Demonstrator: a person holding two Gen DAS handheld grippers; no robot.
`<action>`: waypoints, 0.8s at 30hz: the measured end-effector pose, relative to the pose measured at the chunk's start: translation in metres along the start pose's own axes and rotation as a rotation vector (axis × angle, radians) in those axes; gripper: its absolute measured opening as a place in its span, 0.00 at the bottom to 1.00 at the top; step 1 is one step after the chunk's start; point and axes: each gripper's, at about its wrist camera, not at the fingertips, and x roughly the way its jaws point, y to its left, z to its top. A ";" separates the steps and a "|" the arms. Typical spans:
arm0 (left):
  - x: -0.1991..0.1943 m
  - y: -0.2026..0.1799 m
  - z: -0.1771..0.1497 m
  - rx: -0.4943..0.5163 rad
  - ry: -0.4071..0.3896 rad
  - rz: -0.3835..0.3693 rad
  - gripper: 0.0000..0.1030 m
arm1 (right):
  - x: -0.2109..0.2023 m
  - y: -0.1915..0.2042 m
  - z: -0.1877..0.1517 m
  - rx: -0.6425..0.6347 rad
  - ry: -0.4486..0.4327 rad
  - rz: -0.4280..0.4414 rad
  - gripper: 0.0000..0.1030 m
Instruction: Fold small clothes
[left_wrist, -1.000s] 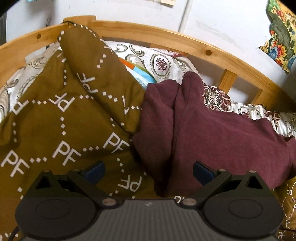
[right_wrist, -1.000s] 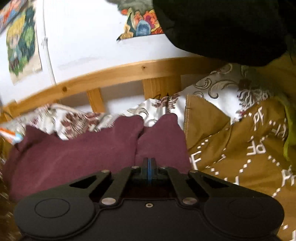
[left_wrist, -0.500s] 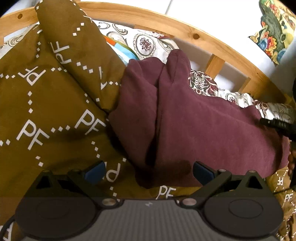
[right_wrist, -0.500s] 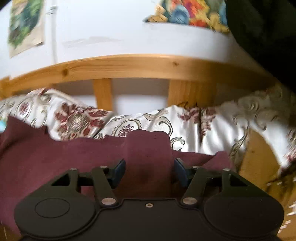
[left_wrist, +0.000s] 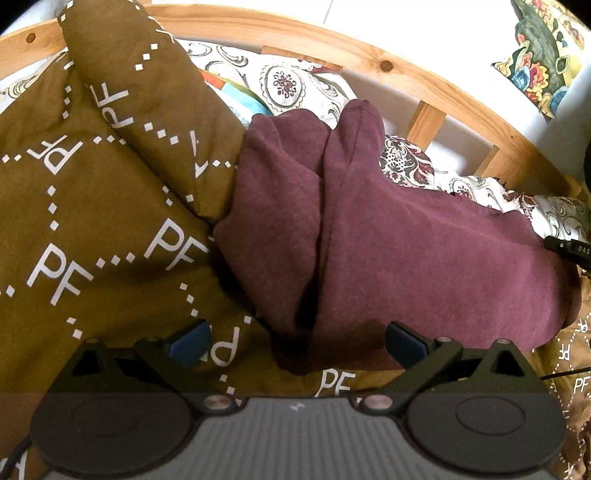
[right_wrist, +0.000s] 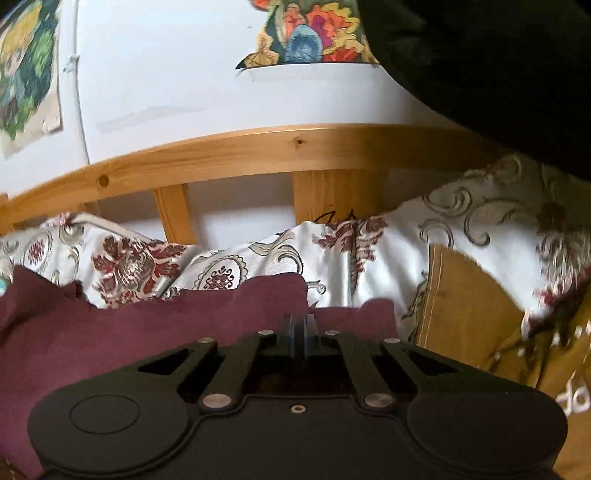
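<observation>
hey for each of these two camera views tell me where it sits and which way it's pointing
Left wrist: sits on the left claw, looking forward and down over the maroon garment on the brown PF blanket; its two open fingers show.
Right wrist: sits on the right claw, looking low across the garment's edge toward the wooden rail and wall; its fingers show pressed together.
Shared: the garment, blanket, patterned sheet and rail.
</observation>
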 end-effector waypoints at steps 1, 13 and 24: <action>0.000 0.000 0.000 -0.001 -0.001 0.001 0.99 | -0.001 0.002 -0.001 0.000 -0.002 -0.003 0.09; 0.001 0.002 0.001 -0.013 0.000 0.007 0.99 | -0.049 0.035 -0.020 -0.104 -0.123 0.011 0.90; 0.004 0.003 0.002 -0.021 0.007 0.011 0.99 | -0.074 0.067 -0.076 -0.214 -0.100 0.040 0.99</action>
